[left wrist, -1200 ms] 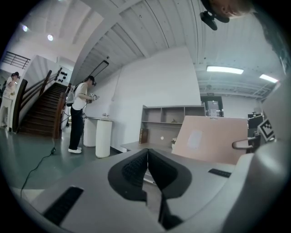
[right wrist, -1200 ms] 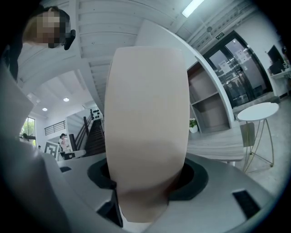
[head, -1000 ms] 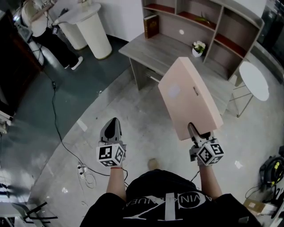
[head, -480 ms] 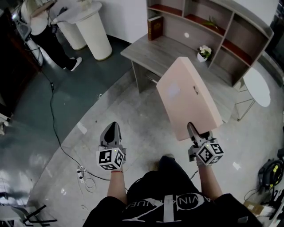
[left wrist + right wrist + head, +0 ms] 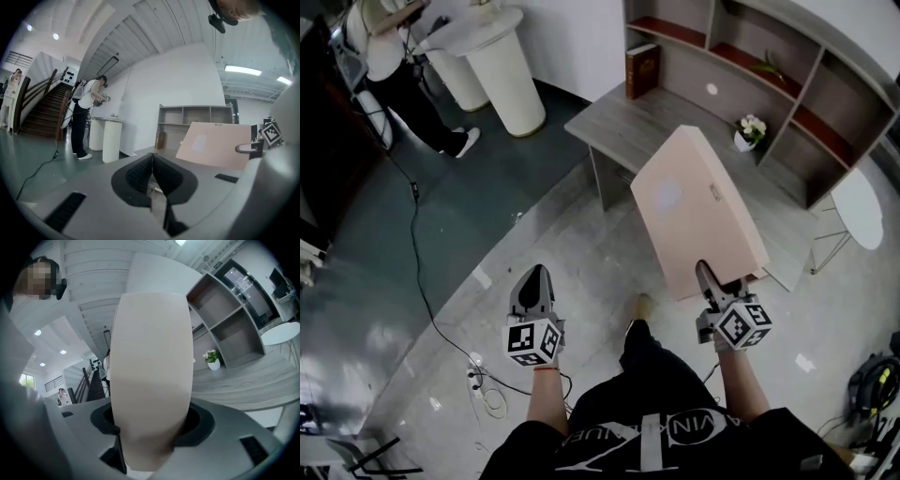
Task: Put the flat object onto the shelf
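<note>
A flat, pale pink box (image 5: 698, 211) stands tilted in the air in front of me, its near edge clamped in my right gripper (image 5: 708, 275), which is shut on it. In the right gripper view the flat box (image 5: 152, 376) fills the space between the jaws, seen edge on. My left gripper (image 5: 533, 278) hangs to the left over the floor, jaws shut together with nothing in them. The grey shelf unit (image 5: 787, 84) with open compartments stands on a grey desk (image 5: 628, 122) ahead, beyond the box. From the left gripper view the flat box (image 5: 215, 145) and shelf unit (image 5: 197, 115) are both visible.
On the shelf unit stand a brown book (image 5: 641, 70) and a small white flower pot (image 5: 748, 131). A round white table (image 5: 855, 206) stands at the right. A white pedestal (image 5: 502, 66) and a person (image 5: 394, 56) are at the far left. A cable (image 5: 422, 272) trails across the floor.
I have stepped forward: the desk and shelf have shifted right and slightly nearer in the head view. Both grippers keep their pose, the box still held.
</note>
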`<action>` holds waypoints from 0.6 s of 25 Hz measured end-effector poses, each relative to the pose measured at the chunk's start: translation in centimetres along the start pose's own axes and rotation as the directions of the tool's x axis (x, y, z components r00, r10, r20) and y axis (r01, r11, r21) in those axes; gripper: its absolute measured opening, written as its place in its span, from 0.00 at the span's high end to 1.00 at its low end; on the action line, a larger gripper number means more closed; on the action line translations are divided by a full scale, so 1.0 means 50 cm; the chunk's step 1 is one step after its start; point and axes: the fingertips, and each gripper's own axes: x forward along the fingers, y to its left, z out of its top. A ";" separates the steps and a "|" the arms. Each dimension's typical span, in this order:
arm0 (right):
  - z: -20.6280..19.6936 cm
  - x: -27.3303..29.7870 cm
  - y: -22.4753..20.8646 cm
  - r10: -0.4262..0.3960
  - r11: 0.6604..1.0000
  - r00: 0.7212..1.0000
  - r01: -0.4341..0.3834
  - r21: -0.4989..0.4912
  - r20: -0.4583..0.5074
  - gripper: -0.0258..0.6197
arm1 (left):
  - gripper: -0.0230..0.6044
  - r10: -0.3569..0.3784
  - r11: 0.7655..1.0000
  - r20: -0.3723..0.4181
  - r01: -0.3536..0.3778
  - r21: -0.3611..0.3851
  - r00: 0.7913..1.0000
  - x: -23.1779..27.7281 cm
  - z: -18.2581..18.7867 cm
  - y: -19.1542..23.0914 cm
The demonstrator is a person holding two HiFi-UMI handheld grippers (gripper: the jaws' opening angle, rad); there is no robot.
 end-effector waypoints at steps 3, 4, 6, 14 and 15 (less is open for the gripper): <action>0.020 0.068 -0.001 0.013 1.000 1.000 -0.013 0.002 0.004 0.52 | 0.95 -0.005 1.000 0.004 0.005 0.003 1.000 0.067 0.020 0.017; 0.026 0.088 -0.003 0.016 1.000 1.000 -0.016 0.003 0.004 0.52 | 0.95 -0.010 1.000 0.005 0.010 0.004 1.000 0.091 0.027 0.019; 0.037 0.125 -0.013 0.018 1.000 1.000 -0.018 0.005 -0.001 0.52 | 0.95 -0.023 1.000 0.006 0.023 0.007 1.000 0.138 0.038 0.016; 0.078 0.235 -0.073 -0.003 1.000 1.000 0.003 0.017 -0.013 0.51 | 0.95 -0.063 0.998 -0.022 0.063 -0.003 0.998 0.287 0.041 0.007; 0.082 0.247 -0.080 -0.007 1.000 1.000 0.007 0.021 -0.013 0.51 | 0.95 -0.067 0.998 -0.025 0.066 -0.004 0.997 0.304 0.041 0.008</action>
